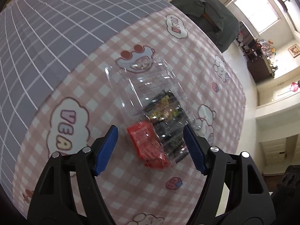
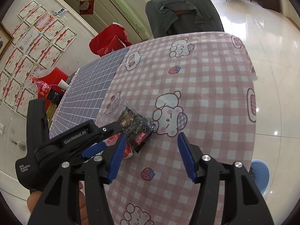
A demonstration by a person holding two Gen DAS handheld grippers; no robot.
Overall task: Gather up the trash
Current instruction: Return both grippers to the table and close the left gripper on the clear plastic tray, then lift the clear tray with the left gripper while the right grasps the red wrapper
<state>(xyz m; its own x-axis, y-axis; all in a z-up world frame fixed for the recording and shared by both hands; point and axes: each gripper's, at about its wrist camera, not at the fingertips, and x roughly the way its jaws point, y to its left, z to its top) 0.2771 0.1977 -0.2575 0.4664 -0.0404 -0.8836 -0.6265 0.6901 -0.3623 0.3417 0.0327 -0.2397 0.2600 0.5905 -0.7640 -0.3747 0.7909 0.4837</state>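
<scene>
Lying between the left gripper's [image 1: 151, 148] spread fingers [image 1: 194, 150], untouched: wrappers [image 1: 150, 140]; right fingers [image 2: 116, 157] likewise apart.

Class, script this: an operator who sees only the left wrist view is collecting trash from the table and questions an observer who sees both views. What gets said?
Operator: Where is my other gripper?
Observer: The right gripper hangs over bare pink checked tablecloth, beside the dark crinkled snack packet.
Operator: Is it carrying anything?
Observer: No, its blue fingers stand apart with nothing between them.
Operator: Anything on the floor there?
Observer: A pale blue round object sits by the table's edge.
</scene>
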